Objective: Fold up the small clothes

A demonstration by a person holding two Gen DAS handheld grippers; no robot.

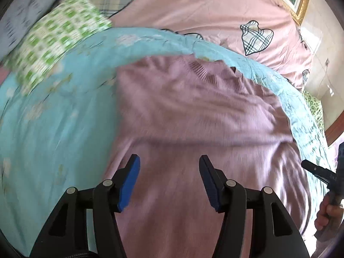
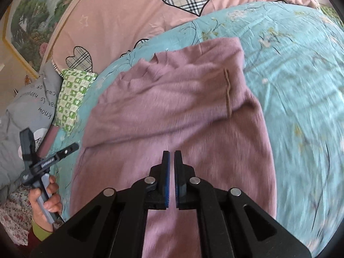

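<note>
While hovering over the mauve knit garment (image 2: 172,116), left gripper (image 1: 169,167) spread with nothing between, right gripper (image 2: 172,161) clenched on nothing. Lies flat on turquoise floral quilt (image 2: 301,75), long axis running away, neckline at far end. Beyond, pink heart-print sheet (image 2: 129,17).

Sweater (image 2: 172,111) flat on quilt (image 2: 301,86), pillow (image 2: 71,94) left of it, bedsheet (image 2: 129,17) behind.
</note>
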